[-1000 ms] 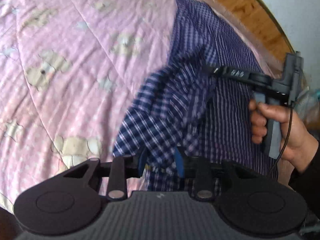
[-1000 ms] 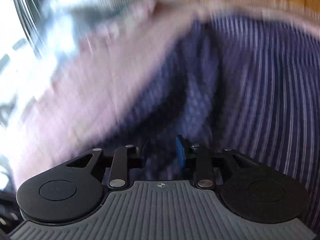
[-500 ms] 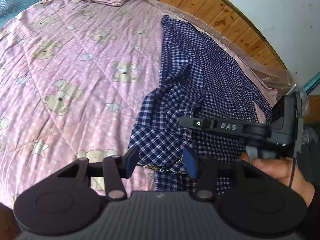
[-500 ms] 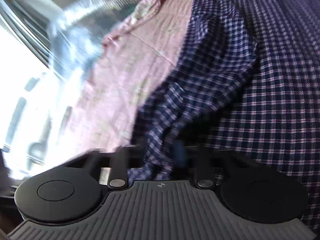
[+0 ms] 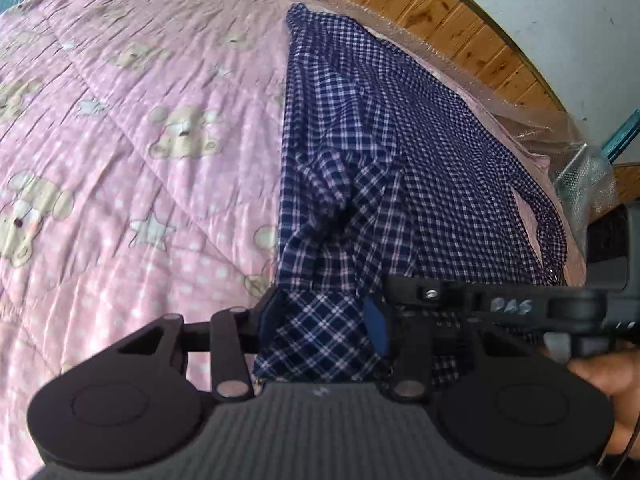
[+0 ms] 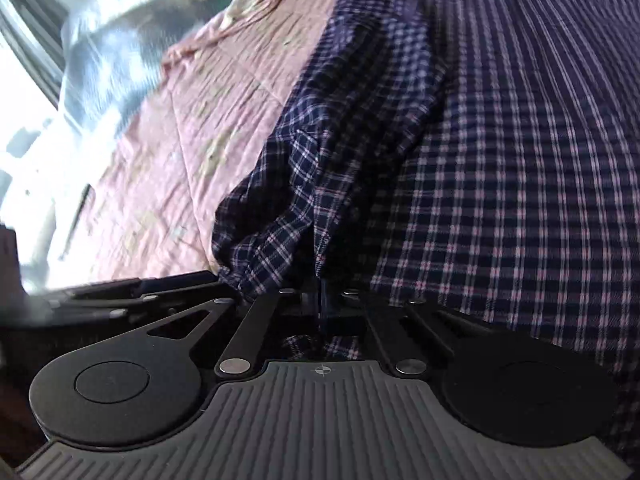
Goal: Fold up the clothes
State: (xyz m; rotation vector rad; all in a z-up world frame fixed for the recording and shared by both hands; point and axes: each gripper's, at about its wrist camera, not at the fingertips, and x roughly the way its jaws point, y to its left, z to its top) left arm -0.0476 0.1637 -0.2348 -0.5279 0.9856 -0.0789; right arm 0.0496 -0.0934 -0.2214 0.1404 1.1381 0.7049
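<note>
Two grippers are recorded at the near edge of one garment. Left gripper (image 5: 322, 320): jaws parted wide, with a diagonal-checked flap of the shirt (image 5: 360, 152) lying between the blue-padded fingers (image 5: 376, 326), neither pad pressed on it. Right gripper (image 6: 320, 300): jaws drawn together and clamped on a bunched fold of the shirt's cloth; its black body is seen from the left wrist view just beside the left gripper, held by a hand (image 5: 612, 380). Shirt: navy with white and pink checks, spread lengthwise on the bed, one sleeve folded inward over the body. Quilt (image 5: 140, 140): pink, printed with bears and stars, lying under the shirt and left of it. Wooden boards (image 5: 440, 8) are seen beyond the far edge of the bed.
</note>
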